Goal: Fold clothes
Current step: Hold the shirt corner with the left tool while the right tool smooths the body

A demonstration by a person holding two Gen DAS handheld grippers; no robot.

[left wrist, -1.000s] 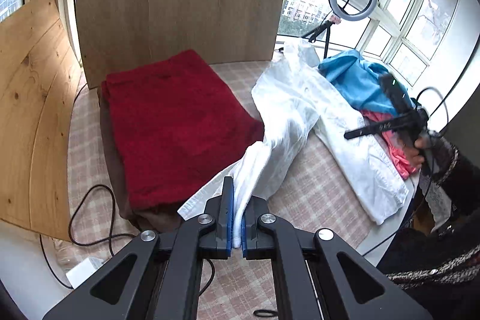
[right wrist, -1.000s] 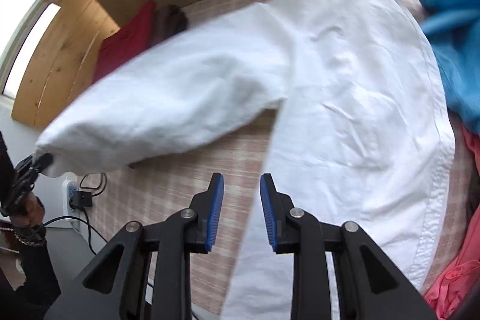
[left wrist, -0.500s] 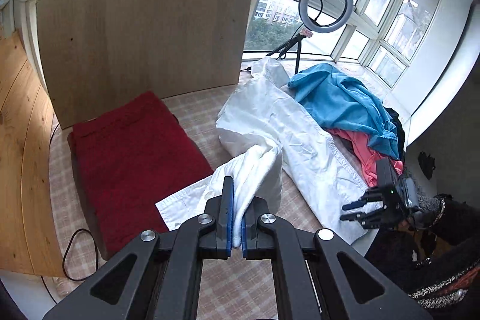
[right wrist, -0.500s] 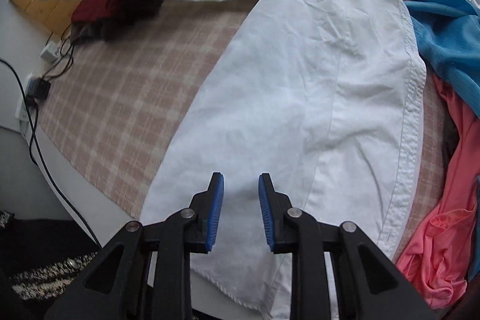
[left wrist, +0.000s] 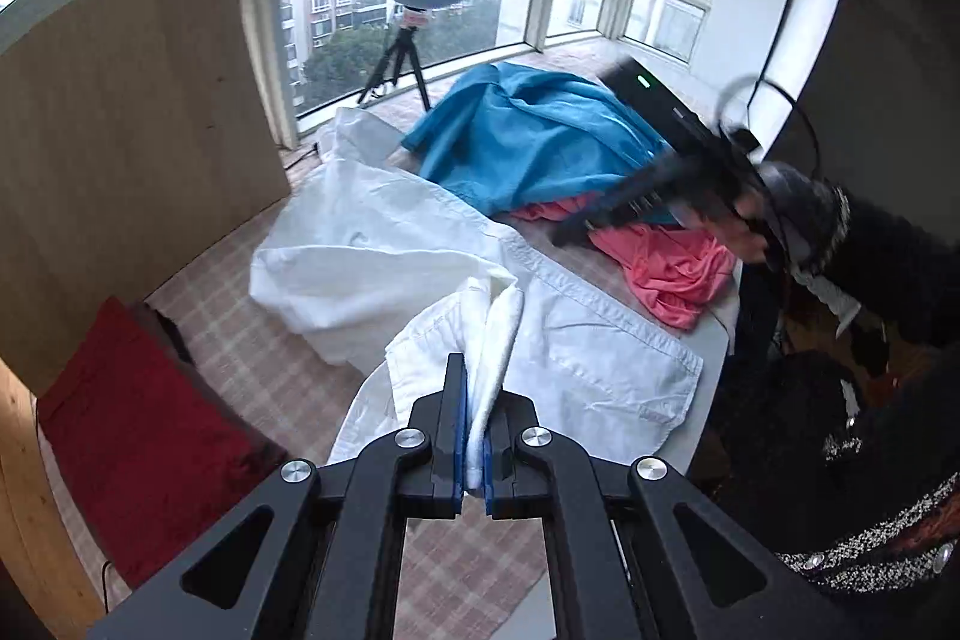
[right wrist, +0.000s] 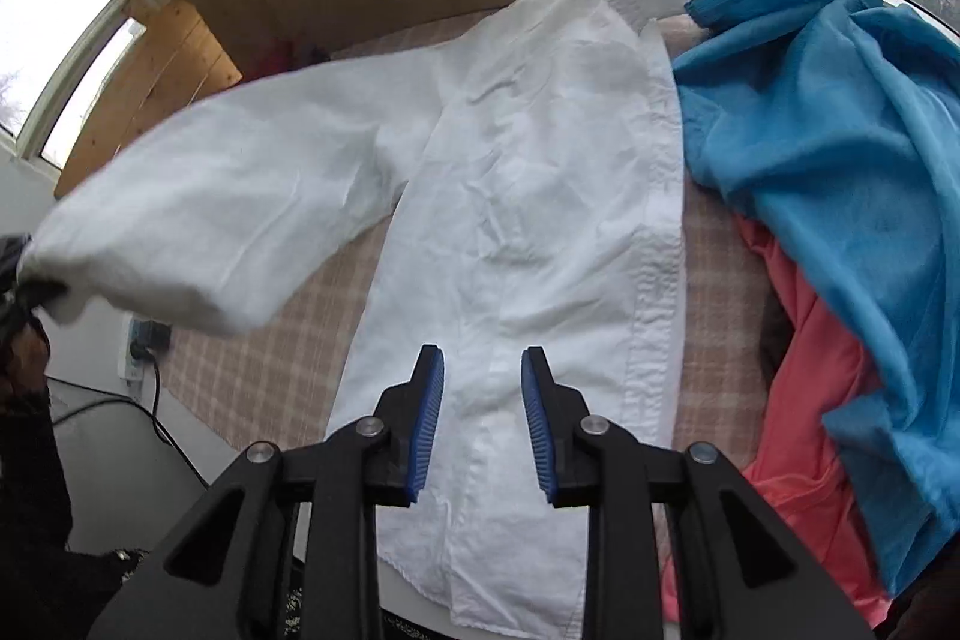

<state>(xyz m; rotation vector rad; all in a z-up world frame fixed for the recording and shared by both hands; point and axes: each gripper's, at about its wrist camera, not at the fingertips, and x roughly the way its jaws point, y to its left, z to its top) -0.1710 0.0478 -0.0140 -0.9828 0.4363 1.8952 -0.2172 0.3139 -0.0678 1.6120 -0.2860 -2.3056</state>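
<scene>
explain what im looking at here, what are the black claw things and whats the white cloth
The black claws are two hand-held grippers, each with a camera looking along its fingers, so each picture is one gripper's own view. The left gripper is shut on the cuff of a white shirt spread on a checked table. The right gripper hangs open above the shirt's body, its jaws just opening, holding nothing. Beside the shirt lie a blue garment, a pink one and a folded red one.

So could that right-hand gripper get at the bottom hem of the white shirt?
Probably yes: the right gripper hangs open over the white shirt, whose hem lies uncovered just below it.
</scene>
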